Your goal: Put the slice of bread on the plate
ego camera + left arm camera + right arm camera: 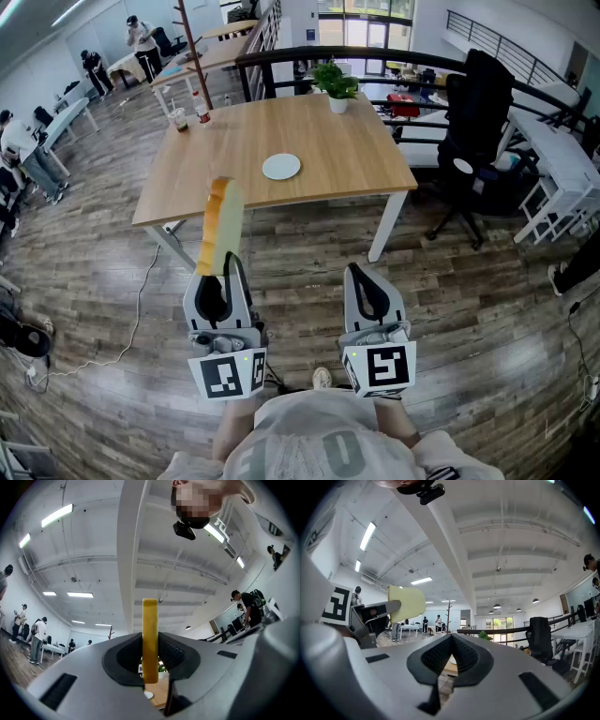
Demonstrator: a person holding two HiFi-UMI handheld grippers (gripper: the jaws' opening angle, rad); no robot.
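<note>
A slice of bread (220,225) stands on edge, crust up, in my left gripper (225,267), which is shut on its lower end. In the left gripper view the bread (150,634) shows edge-on between the dark pads, tilted up toward the ceiling. The small white plate (281,167) lies near the middle of the wooden table (347,159), well ahead of both grippers. My right gripper (356,274) is held level beside the left one, shut with nothing in it. In the right gripper view the bread (407,603) shows to the left of the right gripper (451,639).
A potted plant (336,86) stands at the table's far edge, and a cup (178,119) and a bottle (202,114) at its far left corner. A black office chair (473,141) is to the right. A cable (141,300) lies on the wood floor at left.
</note>
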